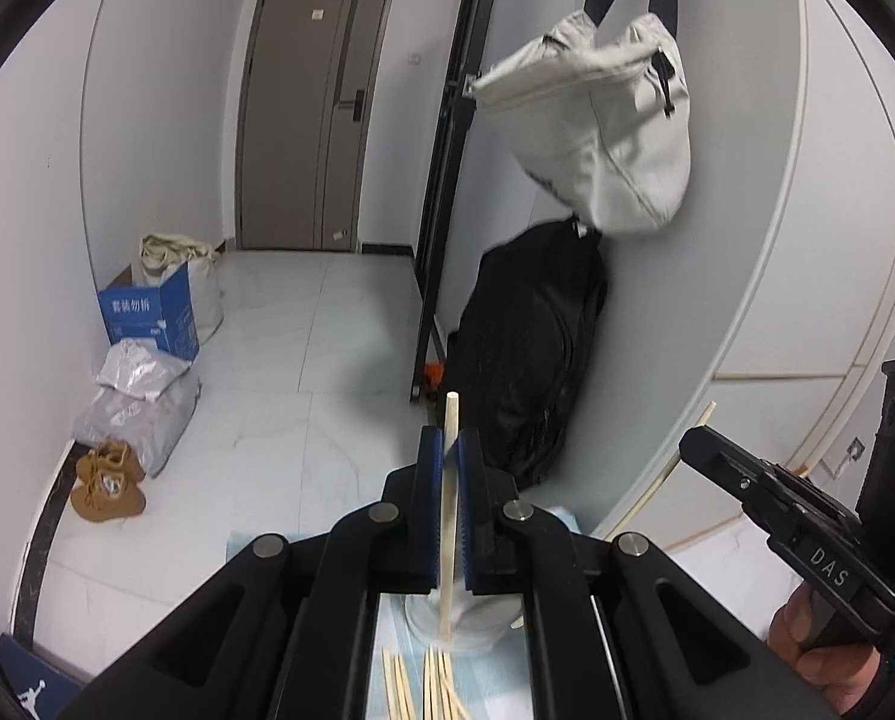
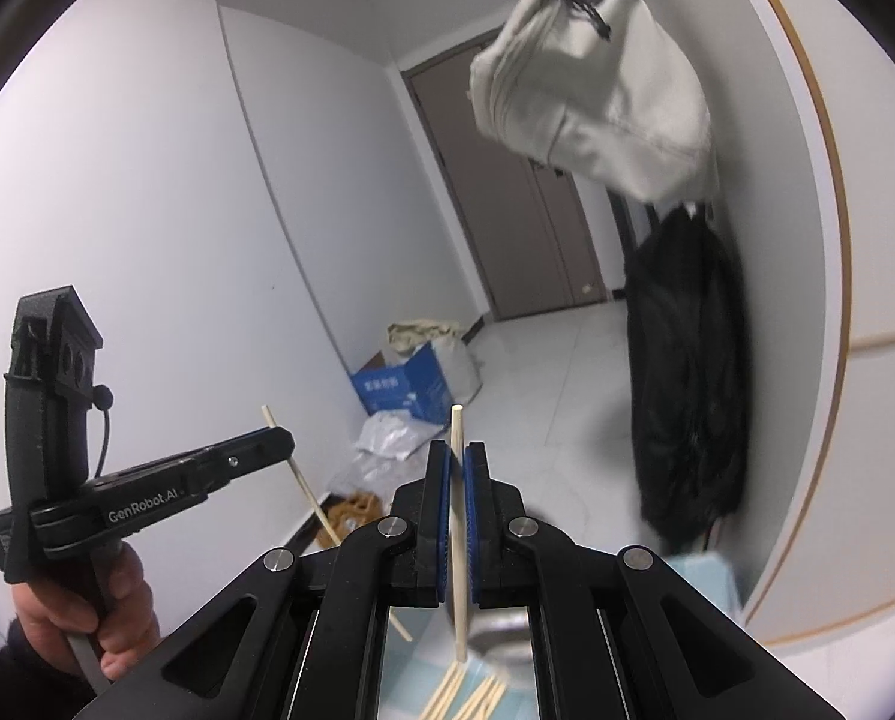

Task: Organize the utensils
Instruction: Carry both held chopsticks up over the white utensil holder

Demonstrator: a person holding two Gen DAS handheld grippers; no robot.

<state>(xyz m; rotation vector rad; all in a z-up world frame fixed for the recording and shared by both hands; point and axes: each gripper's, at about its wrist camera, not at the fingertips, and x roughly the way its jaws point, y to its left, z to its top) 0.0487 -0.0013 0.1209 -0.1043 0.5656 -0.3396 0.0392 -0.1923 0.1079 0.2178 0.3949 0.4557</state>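
Each gripper carries one pale wooden chopstick. In the left wrist view, the left gripper point(image 1: 452, 450) has its jaws closed on a chopstick point(image 1: 449, 516) that stands almost upright in the lower middle of the frame, its top end poking above the blue pads and its lower end hanging over a whitish cup-like holder point(image 1: 477, 624). In the right wrist view, the right gripper point(image 2: 456, 462) likewise grips a second chopstick point(image 2: 458, 534), upright at lower centre, with a blurred round container point(image 2: 501, 642) beneath it. More loose chopsticks point(image 1: 423, 684) lie fanned on a light blue mat point(image 1: 495, 678) at the bottom edge; what carries the mat is not visible.

These sticks look light, thin and stiff, with a smooth finish that could slide or pivot between flat pads. Both are pinched around the middle of their length, which seems a sound place: the stick stays balanced and the lower end hangs free for dropping into the holder. A grip near one end would probably let it swing. They are unlikely to break, but the slim shape leaves little pad contact, so a tilt in the grip is the likely trouble.

Readable writing: "DAS" on the other gripper's body at lower right of the left view, "GenRobot.AI" on the gripper at lower left of the right view, and white Chinese characters, too small to read, on a blue cardboard box point(image 1: 150, 315) on the floor.
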